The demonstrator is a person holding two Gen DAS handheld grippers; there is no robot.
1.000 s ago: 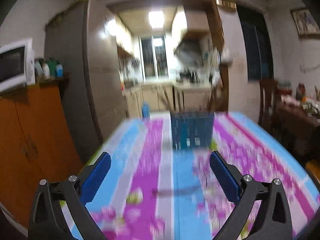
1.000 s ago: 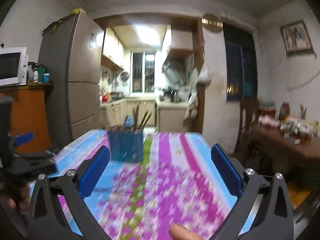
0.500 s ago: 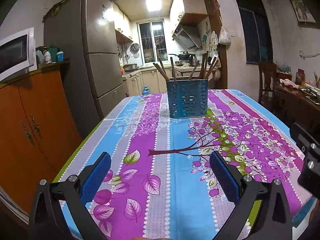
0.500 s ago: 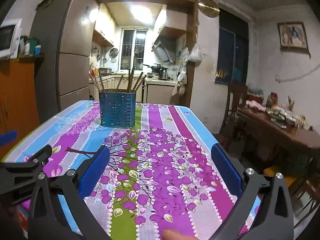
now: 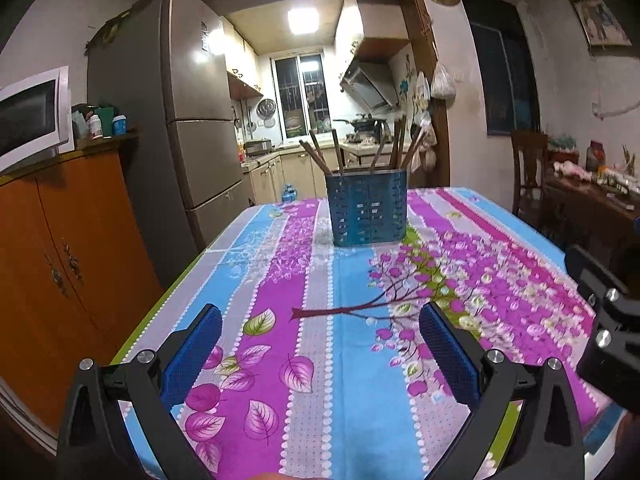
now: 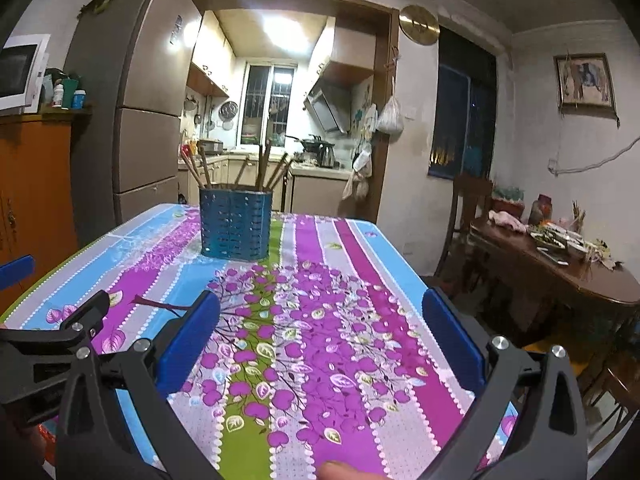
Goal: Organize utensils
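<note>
I see the utensil holder (image 5: 367,209), a blue perforated tub with a pale rim, standing upright on the counter (image 5: 352,364) toward its far end. Brown wooden handles (image 5: 320,155) stick out of its top, a few leaning left and a few leaning right; from here I cannot tell whether they are chopsticks or other utensils. The counter wears a striped cloth in blue, magenta and grey, printed with leaves and a flowering tree.

My left camera shows the holder almost straight ahead, with the orange cabinet (image 5: 60,260) and microwave (image 5: 30,114) large on its left side and the fridge (image 5: 176,132) behind them. At its right edge I catch the black frame of the right tool (image 5: 612,332). My right camera puts the holder (image 6: 235,225) left of centre and gives me what the other barely shows: a dark wooden side table (image 6: 560,276) cluttered with small items, a chair (image 6: 468,216) and a framed picture (image 6: 584,80) on the wall. The left tool's black frame (image 6: 44,344) sits at its left edge.

The left tool (image 5: 320,322) is spread wide, both blue pads over the cloth at the near edge with nothing between them. The right tool (image 6: 320,308) is spread just as wide and also carries nothing. Both are well apart from the holder.
</note>
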